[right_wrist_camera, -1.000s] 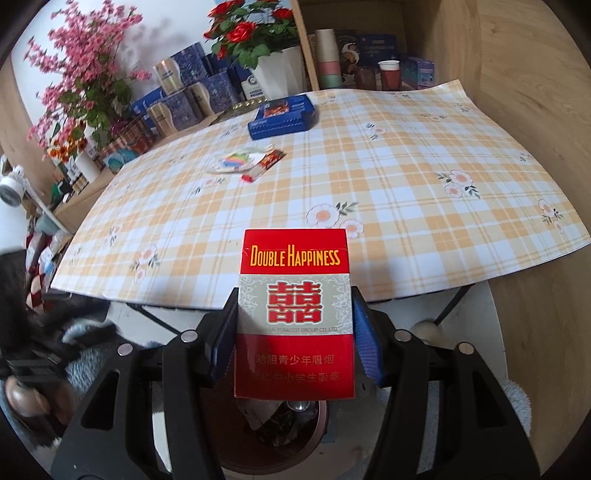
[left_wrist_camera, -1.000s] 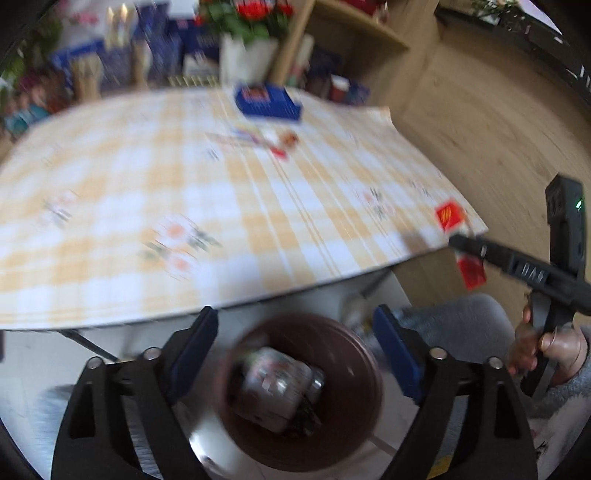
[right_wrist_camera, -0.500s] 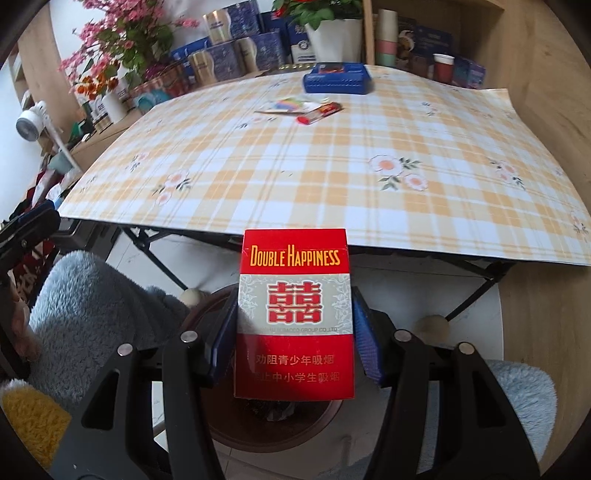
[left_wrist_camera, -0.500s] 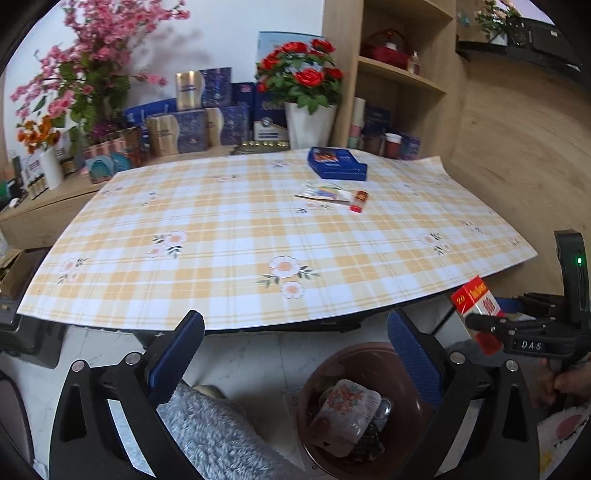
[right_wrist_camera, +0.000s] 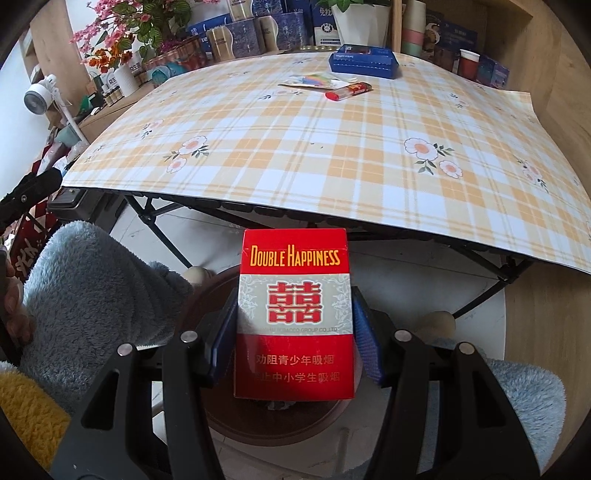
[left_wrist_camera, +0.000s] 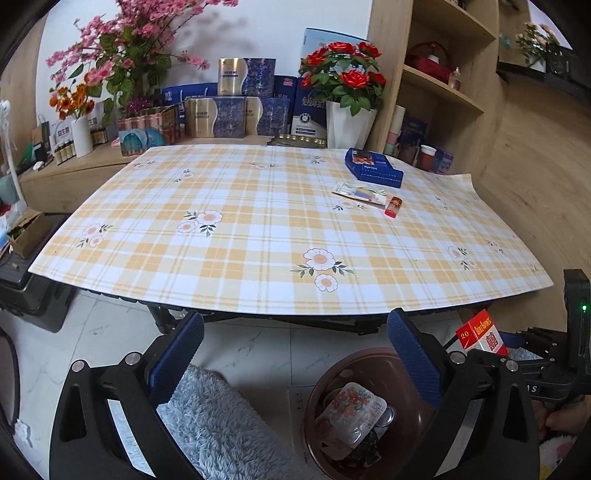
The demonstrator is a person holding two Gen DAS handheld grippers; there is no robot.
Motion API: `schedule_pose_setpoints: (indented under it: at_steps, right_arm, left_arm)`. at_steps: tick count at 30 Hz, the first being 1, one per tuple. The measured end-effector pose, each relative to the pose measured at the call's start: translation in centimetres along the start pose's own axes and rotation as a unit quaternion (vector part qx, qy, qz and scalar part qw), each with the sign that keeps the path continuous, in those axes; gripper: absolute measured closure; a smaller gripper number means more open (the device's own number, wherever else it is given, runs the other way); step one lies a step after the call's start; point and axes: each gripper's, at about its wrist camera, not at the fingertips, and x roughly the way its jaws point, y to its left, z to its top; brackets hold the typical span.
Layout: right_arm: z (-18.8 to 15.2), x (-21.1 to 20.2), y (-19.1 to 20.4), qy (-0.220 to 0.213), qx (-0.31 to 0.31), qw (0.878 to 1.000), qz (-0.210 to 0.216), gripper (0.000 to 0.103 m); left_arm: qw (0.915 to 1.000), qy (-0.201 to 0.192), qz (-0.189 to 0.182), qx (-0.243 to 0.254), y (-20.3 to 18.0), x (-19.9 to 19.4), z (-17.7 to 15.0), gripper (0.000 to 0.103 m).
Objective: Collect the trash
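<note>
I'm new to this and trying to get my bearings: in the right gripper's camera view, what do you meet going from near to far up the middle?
Red cigarette pack in the right gripper → checked tablecloth → red lighter → colourful wrapper → blue box.

White marble-look tile floor [left_wrist_camera: 110, 332]. Folding table [left_wrist_camera: 258, 221] with yellow plaid floral cloth. Wood shelving unit [left_wrist_camera: 443, 74] at right, wood-panel wall [left_wrist_camera: 535, 166] beside it. White back wall [left_wrist_camera: 277, 22]. Low wooden sideboard [left_wrist_camera: 74, 173]. Soft daylight.

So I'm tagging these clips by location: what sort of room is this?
Probably a home living or dining room: a folding table with a plaid floral tablecloth, vases of artificial flowers on a wooden sideboard, gift boxes, and open wooden shelves.
</note>
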Motion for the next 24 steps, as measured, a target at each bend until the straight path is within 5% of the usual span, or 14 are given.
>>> schedule_pose_setpoints:
  at_steps: [8,19,24]
  right_arm:
    - [0.0,0.3,-0.1,0.006,0.003,1.000,0.010,0.045]
    - [0.4,-0.8,-0.4,-0.020,0.013,1.000,0.016,0.009]
    - [1.1,-1.6,-1.8,-0.038,0.041,0.998,0.008,0.006]
  left_arm:
    - [0.9999,0.007,0.003,0.015,-0.7,0.4,0.0,0.006]
    - [0.9998,0.012,0.000,0.017,-0.8,0.7,0.0,0.006]
    - [0.9998,0.015,0.000,0.014,-0.7,0.9,0.0,0.006]
